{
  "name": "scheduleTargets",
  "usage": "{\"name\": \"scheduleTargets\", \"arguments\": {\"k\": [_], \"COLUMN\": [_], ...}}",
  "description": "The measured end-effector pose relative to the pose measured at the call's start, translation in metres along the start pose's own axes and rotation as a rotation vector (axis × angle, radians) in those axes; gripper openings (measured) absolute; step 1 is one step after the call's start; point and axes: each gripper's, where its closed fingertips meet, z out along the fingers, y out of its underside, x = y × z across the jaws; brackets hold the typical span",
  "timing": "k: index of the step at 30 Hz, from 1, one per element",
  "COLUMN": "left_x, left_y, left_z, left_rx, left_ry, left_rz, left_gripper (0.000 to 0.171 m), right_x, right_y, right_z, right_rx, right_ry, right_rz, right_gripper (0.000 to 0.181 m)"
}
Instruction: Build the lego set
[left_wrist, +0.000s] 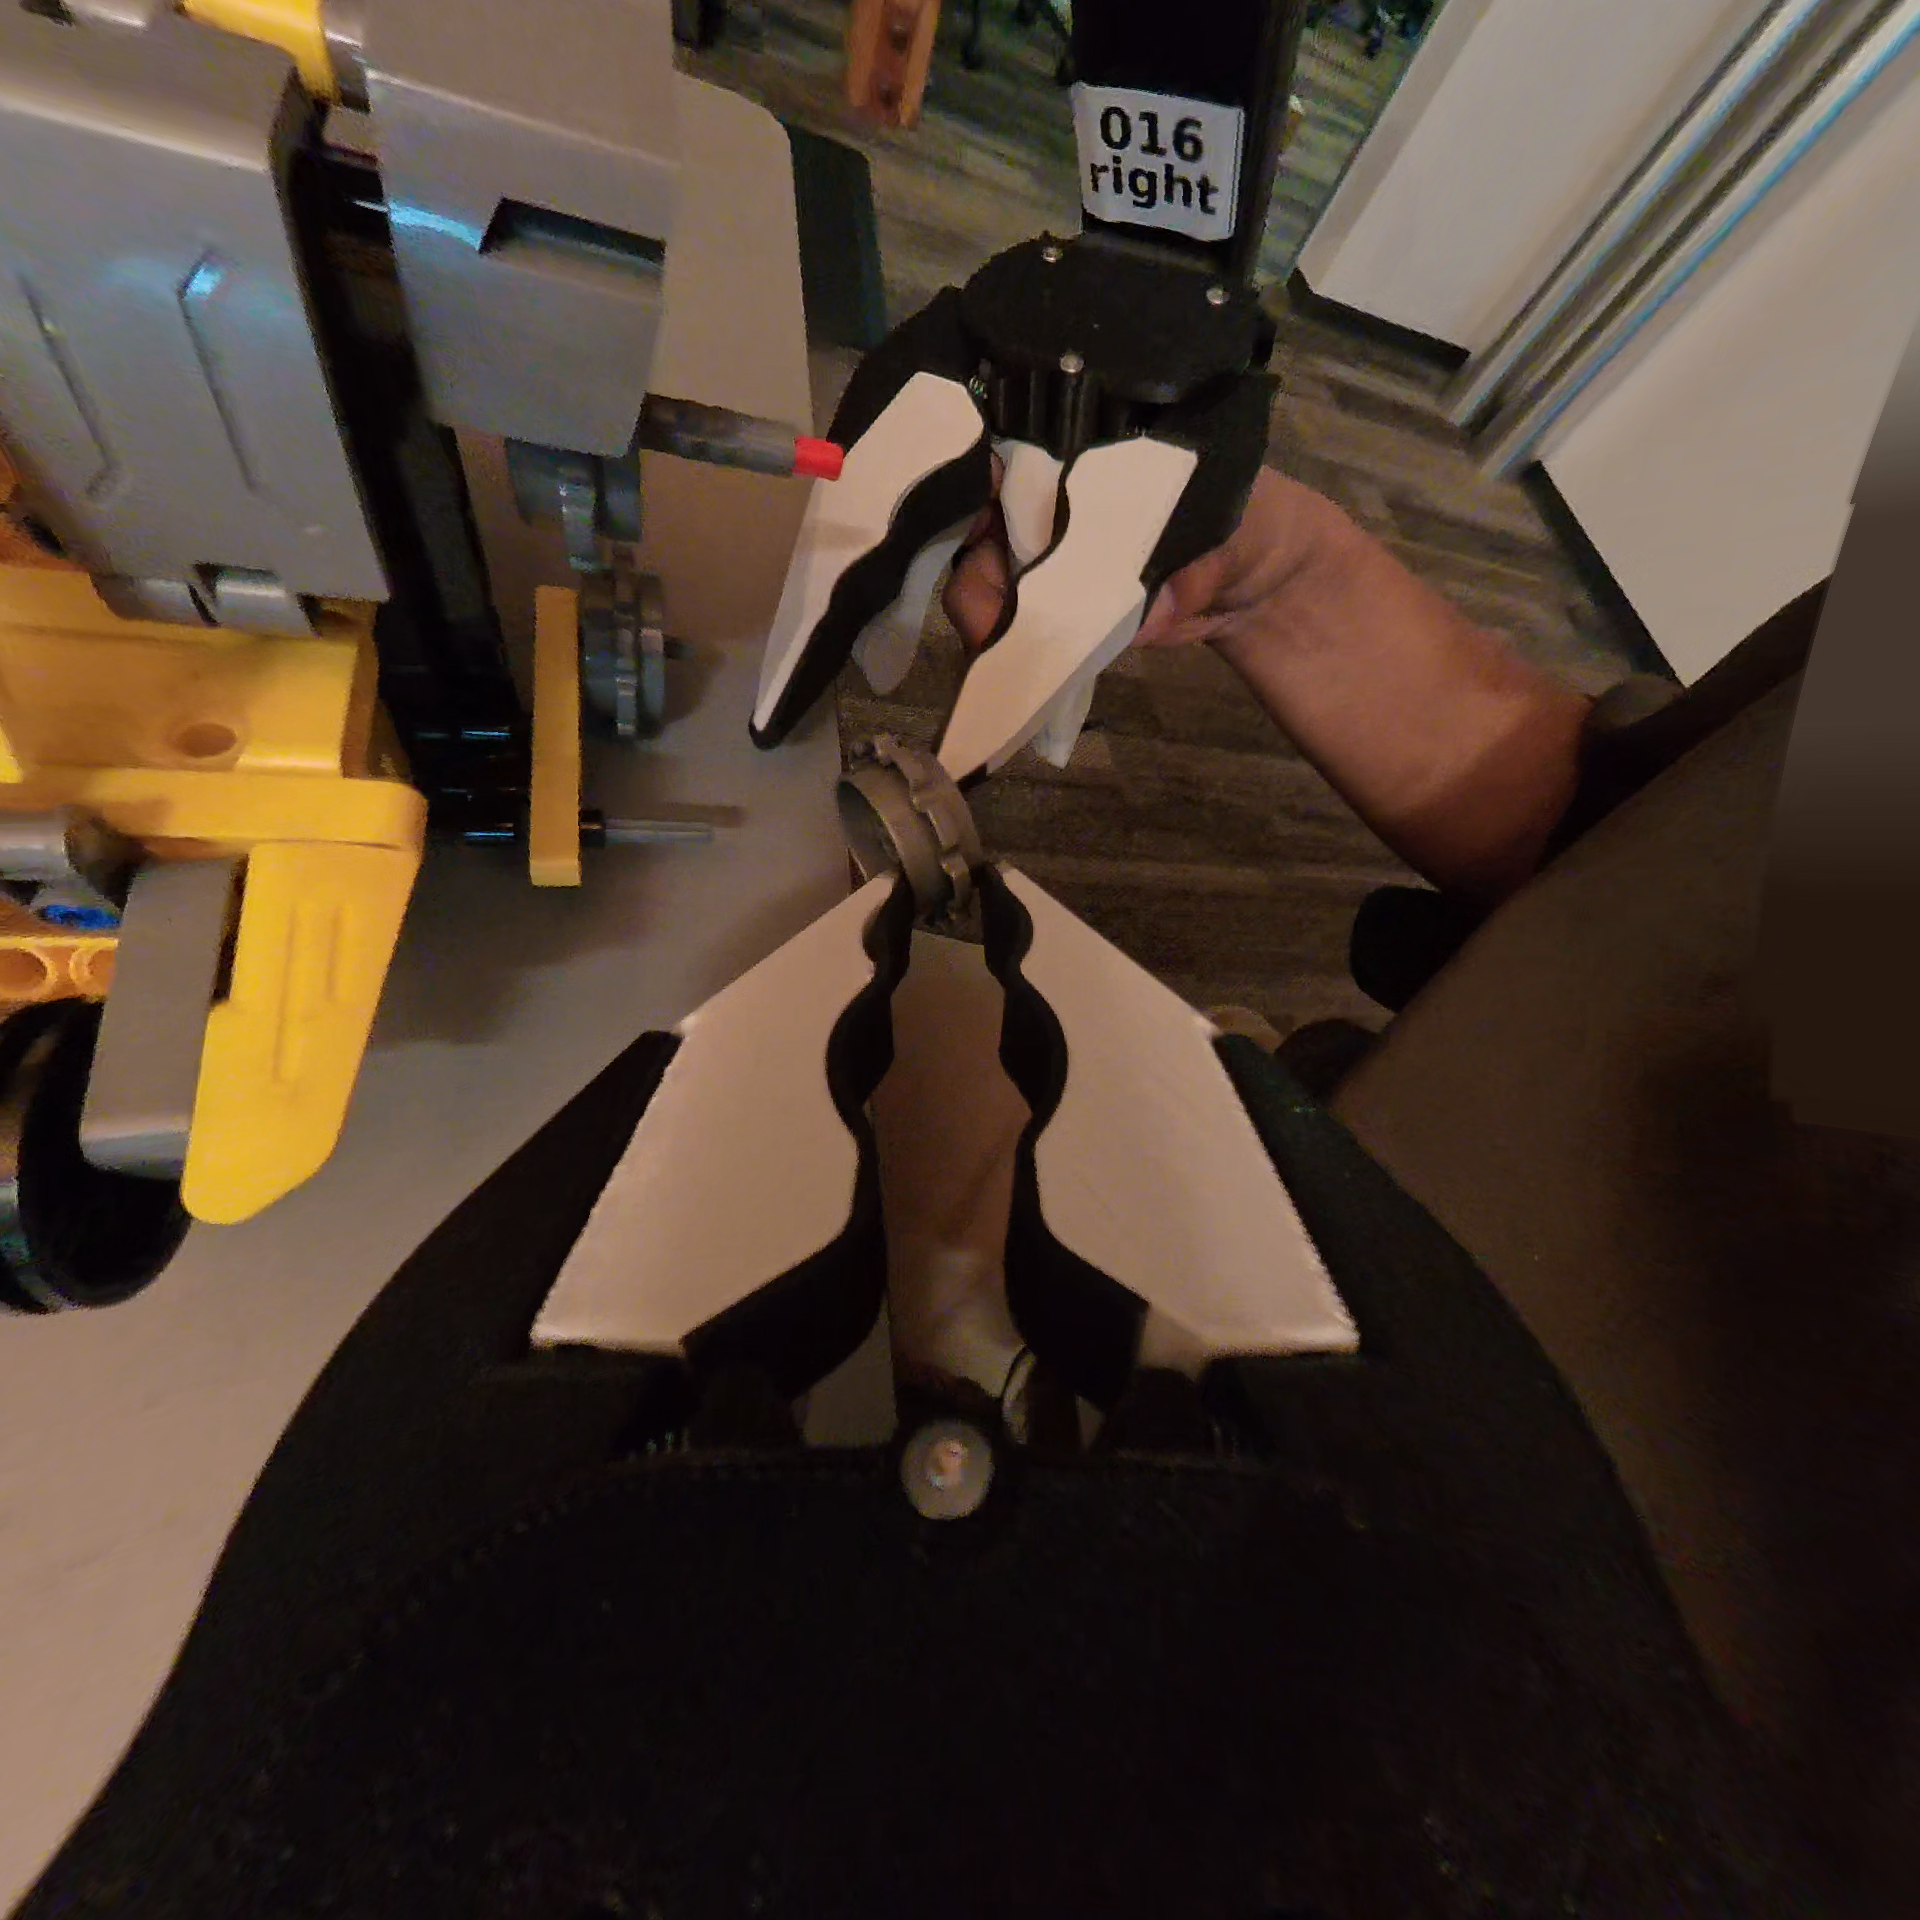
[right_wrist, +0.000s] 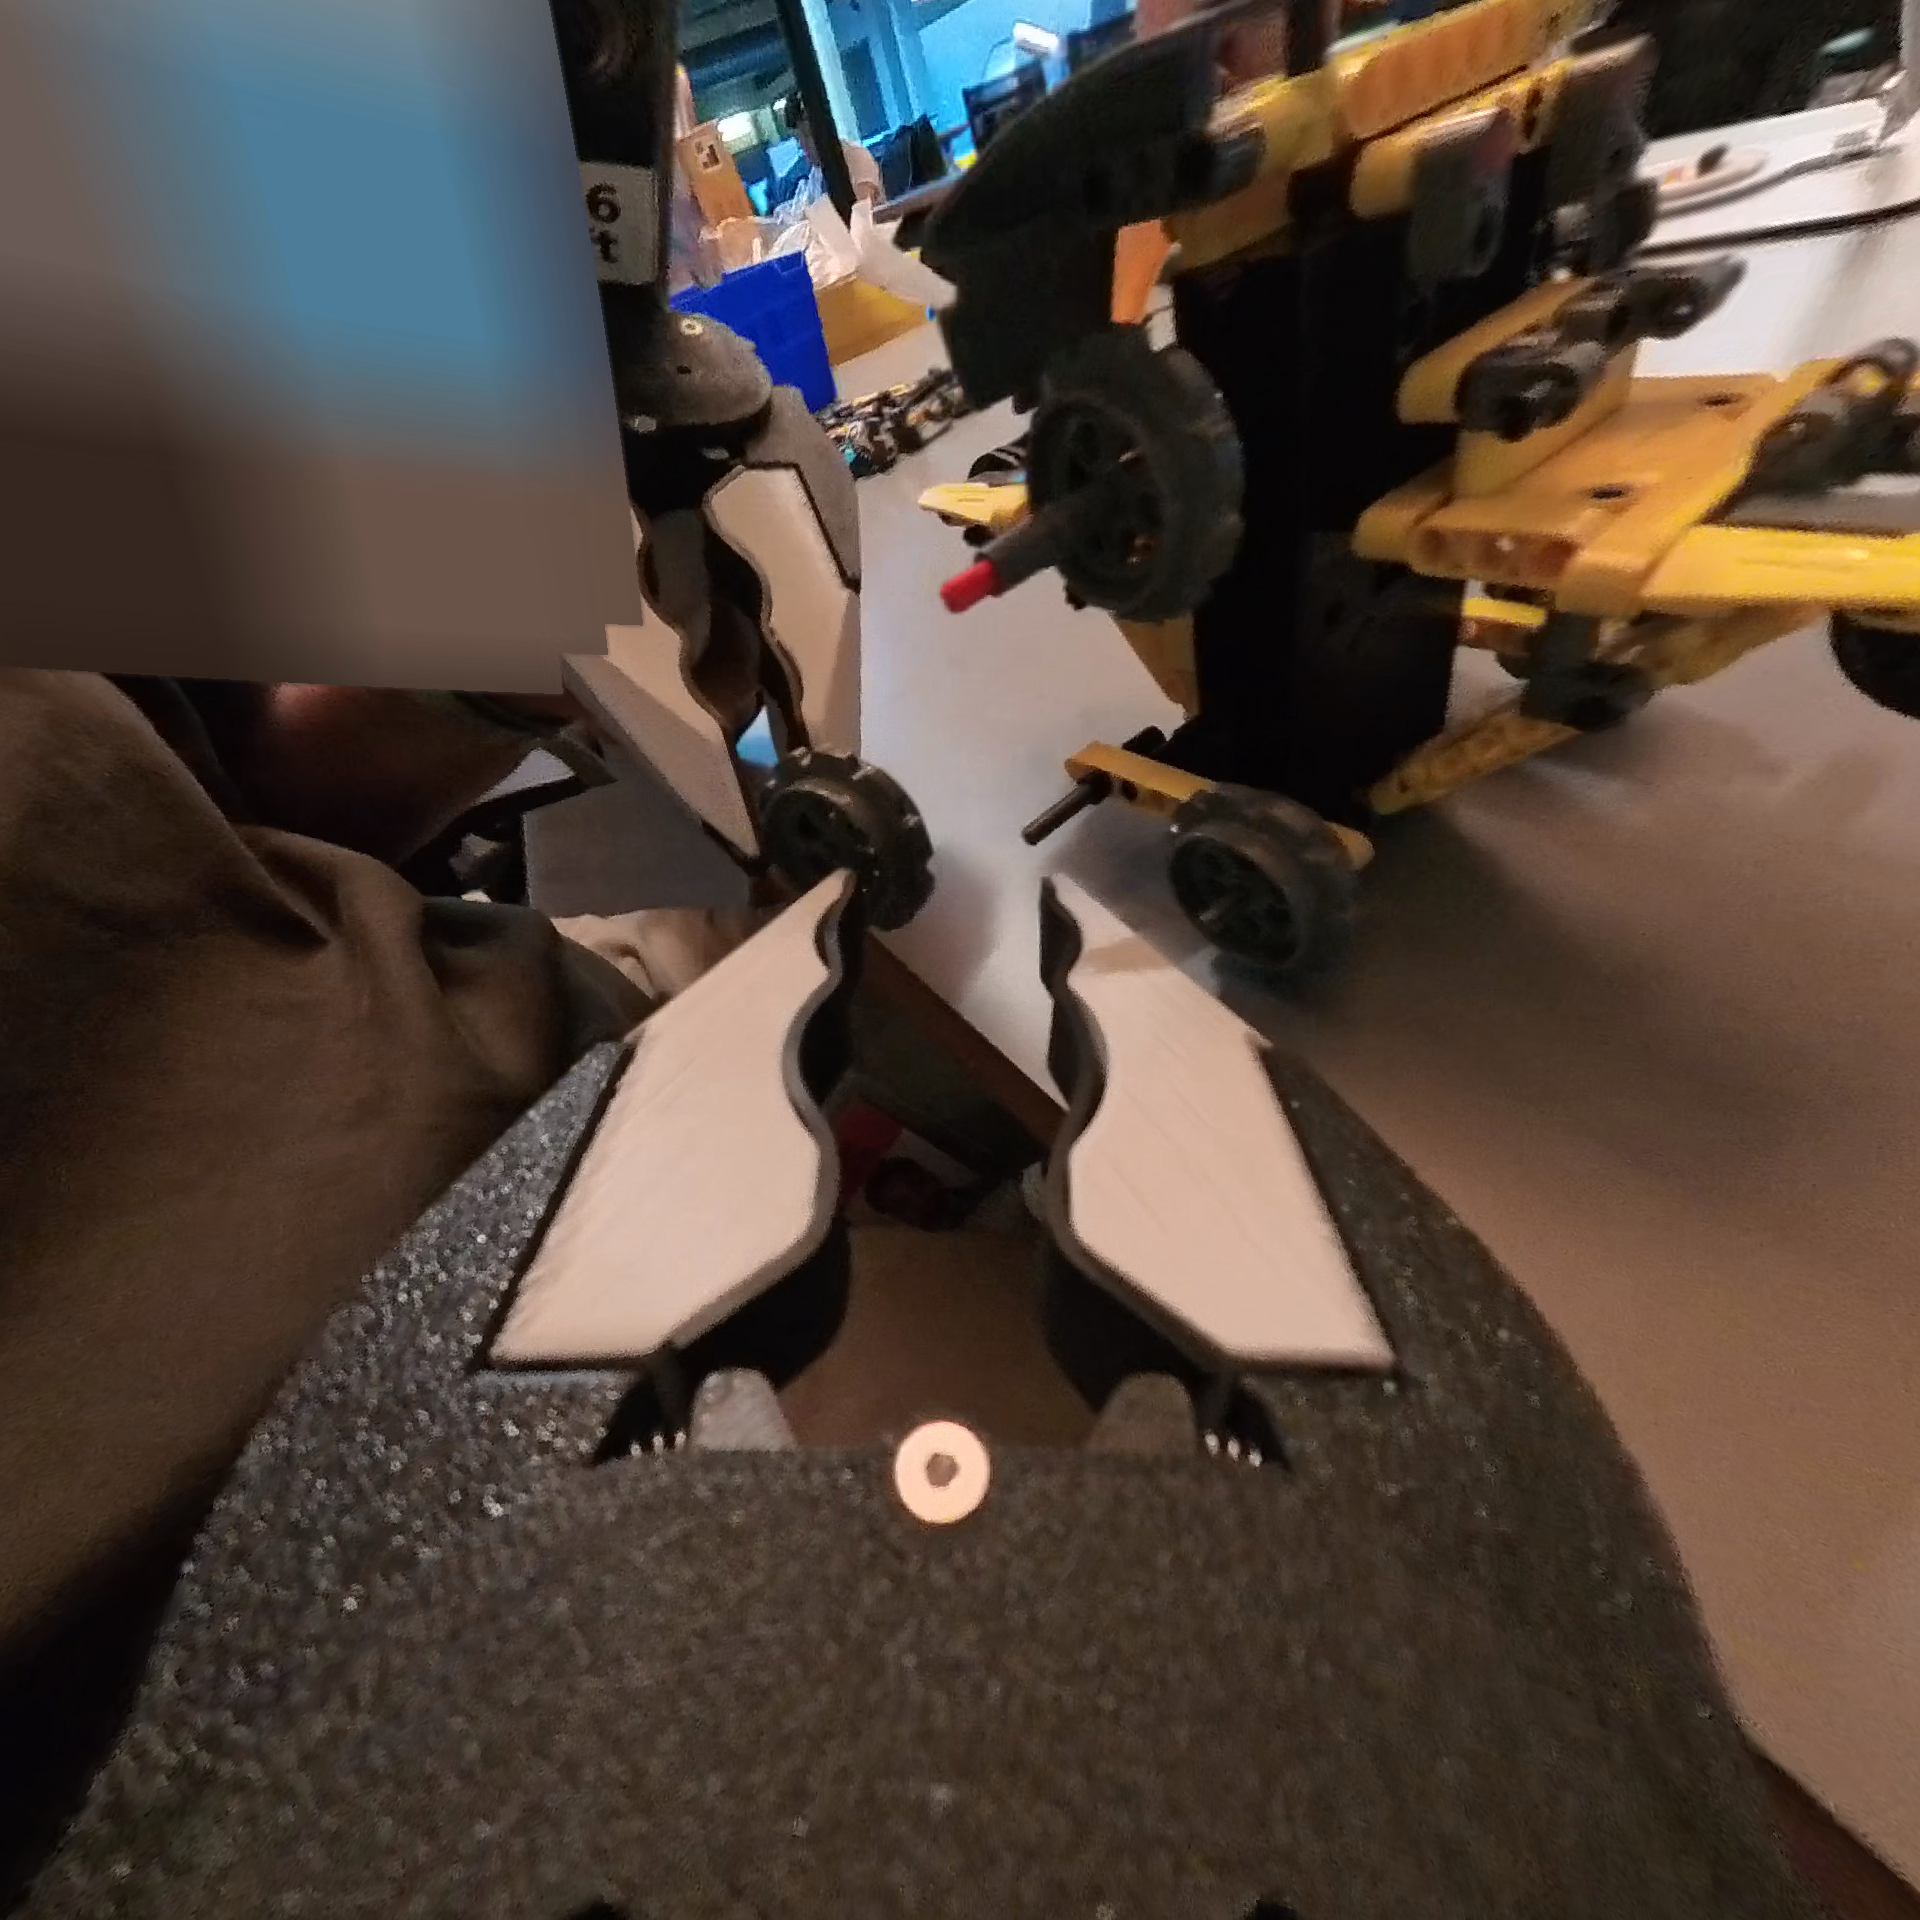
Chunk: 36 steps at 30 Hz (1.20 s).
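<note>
left tool (left_wrist: 928, 883) clamped on small wheel (left_wrist: 909, 831), frame centre | right tool (right_wrist: 951, 899) apart, empty | red-tipped axle (right_wrist: 966, 587) on yellow model (right_wrist: 1507, 488) upper right, right view shows mounted wheels

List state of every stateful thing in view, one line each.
left hand-held gripper: shut on small wheel, held off the table edge.
right hand-held gripper: open, empty, tips beside the held wheel.
yellow brick-built vehicle: tipped up on the grey table.
red-tipped axle: bare, no wheel on its end.
lower mounted wheel: on its axle.
</note>
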Motion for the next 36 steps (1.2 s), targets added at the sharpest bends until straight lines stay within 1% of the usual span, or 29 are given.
{"name": "scheduleTargets", "arguments": {"k": [3, 5, 7, 12, 16, 18, 21, 25, 31, 36], "left_x": [-0.004, -0.005, -0.004, -0.002, -0.005, -0.003, -0.003, -0.009, -0.016, -0.019], "left_y": [0.002, 0.004, 0.006, 0.012, 0.014, 0.014, 0.015, 0.016, 0.009, 0.008], "left_z": [0.001, 0.002, 0.003, 0.007, 0.006, 0.005, 0.005, 0.006, 0.0, -0.007], "left_rx": [-0.026, -0.042, -0.06, -0.113, -0.127, -0.121, -0.124, -0.138, -0.09, -0.065], "left_ry": [-0.02, -0.025, -0.022, -0.027, -0.048, -0.039, -0.042, -0.082, -0.127, -0.133], "left_rz": [0.036, 0.06, 0.094, 0.224, 0.353, 0.391, 0.409, 0.411, 0.385, 0.347], "left_gripper": [0.009, 0.009, 0.009, 0.009, 0.009, 0.009, 0.009, 0.009, 0.012, 0.017], "right_x": [0.0, 0.004, 0.005, -0.006, -0.01, -0.013, -0.016, -0.01, -0.007, -0.005], "right_y": [0.003, 0.01, 0.011, 0.007, 0.009, 0.008, 0.009, 0.01, 0.001, -0.002], "right_z": [0.003, 0.002, -0.001, 0.004, 0.006, 0.006, 0.007, 0.007, 0.008, 0.01], "right_rx": [-0.033, -0.084, -0.103, -0.125, -0.155, -0.158, -0.177, -0.205, -0.138, -0.11], "right_ry": [-0.009, -0.007, -0.018, -0.055, -0.064, -0.075, -0.073, -0.01, 0.11, 0.188], "right_rz": [-0.046, -0.074, -0.101, -0.215, -0.317, -0.348, -0.392, -0.463, -0.563, -0.593], "right_gripper": [0.033, 0.033, 0.029, 0.028, 0.019, 0.018, 0.015, 0.013, 0.012, 0.012]}}
